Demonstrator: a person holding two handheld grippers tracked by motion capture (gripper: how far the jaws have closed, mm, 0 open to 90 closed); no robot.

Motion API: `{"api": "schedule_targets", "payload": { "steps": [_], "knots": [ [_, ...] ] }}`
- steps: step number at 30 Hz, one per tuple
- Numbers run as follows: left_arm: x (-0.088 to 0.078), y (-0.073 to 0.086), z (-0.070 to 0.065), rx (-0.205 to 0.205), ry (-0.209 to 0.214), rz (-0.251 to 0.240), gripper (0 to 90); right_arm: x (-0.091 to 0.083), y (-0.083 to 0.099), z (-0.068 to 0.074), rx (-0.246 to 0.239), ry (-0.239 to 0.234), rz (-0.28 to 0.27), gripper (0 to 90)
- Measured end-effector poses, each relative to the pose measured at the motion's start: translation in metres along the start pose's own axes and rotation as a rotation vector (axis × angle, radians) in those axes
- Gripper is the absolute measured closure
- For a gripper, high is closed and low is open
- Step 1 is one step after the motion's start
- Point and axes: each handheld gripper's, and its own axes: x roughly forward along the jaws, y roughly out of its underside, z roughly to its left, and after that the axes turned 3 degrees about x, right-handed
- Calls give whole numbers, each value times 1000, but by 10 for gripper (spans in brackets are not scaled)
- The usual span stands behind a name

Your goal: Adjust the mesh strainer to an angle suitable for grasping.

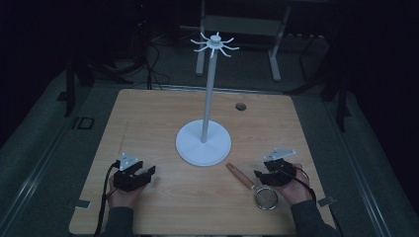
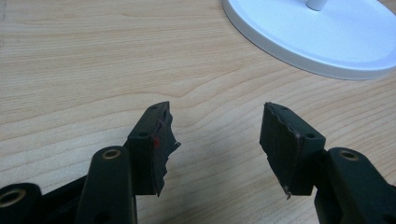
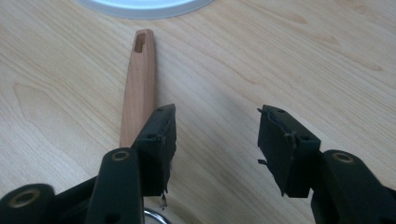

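In the high view, a light wooden table carries a tall white hook stand with a round flat base at its middle. Near the table's front right edge lies a small metal mesh strainer with a wooden handle, its handle angled toward the stand's base, its mesh bowl toward the front edge. The right gripper sits just beside the strainer, jaws spread. The left gripper rests near the front left, jaws spread, with bare wood between it and the stand.

In the left gripper view, the jaws stand apart over bare wood; the white base fills the far right corner.

In the right gripper view, the jaws stand apart, gripping nothing. The wooden handle lies beside the left jaw, outside the gap.
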Motion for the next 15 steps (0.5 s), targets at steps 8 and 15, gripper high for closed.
{"api": "schedule_targets", "payload": {
  "steps": [8,15],
  "knots": [
    [0,0,1,-6,-3,0,437,5,-6,5,-31,-11,45,442],
    [0,0,1,-8,-3,-1,436,11,-11,12,-65,-37,104,390]
  ]
}}
